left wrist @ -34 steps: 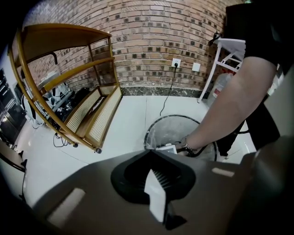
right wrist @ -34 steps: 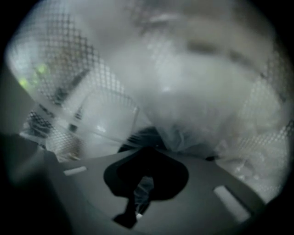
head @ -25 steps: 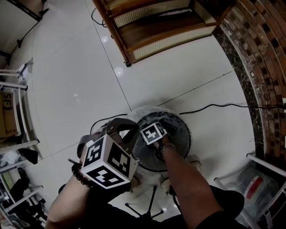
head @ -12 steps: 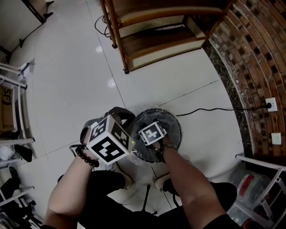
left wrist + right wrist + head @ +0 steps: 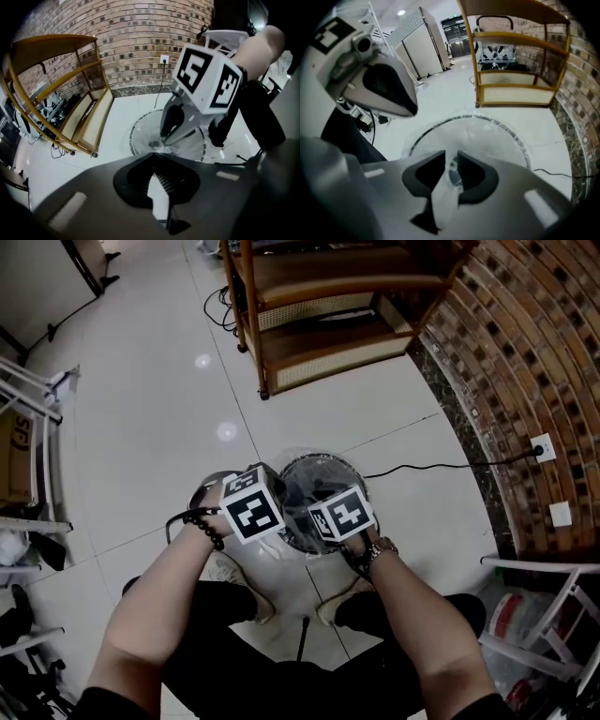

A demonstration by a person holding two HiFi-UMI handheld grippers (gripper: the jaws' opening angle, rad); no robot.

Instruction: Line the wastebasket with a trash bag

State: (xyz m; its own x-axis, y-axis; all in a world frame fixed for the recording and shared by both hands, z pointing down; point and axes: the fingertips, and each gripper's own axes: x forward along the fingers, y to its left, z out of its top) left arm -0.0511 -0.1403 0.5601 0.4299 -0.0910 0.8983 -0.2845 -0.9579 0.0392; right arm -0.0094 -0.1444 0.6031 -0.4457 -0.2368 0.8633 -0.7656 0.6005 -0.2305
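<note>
I look down on the wastebasket point(image 5: 321, 458) in the middle of the head view, on the white floor. It stands straight up, its long way runs up and down, and its round mouth points up at me. The clear trash bag point(image 5: 309, 486) sits in it and crinkles over the rim. My left gripper point(image 5: 156, 157) is at the left side of the rim, jaws pressed together; maybe a thin bit of bag is in them, it is hard to see. My right gripper point(image 5: 451, 161) is at the lower right of the rim, its jaws closing with bag film between them
</note>
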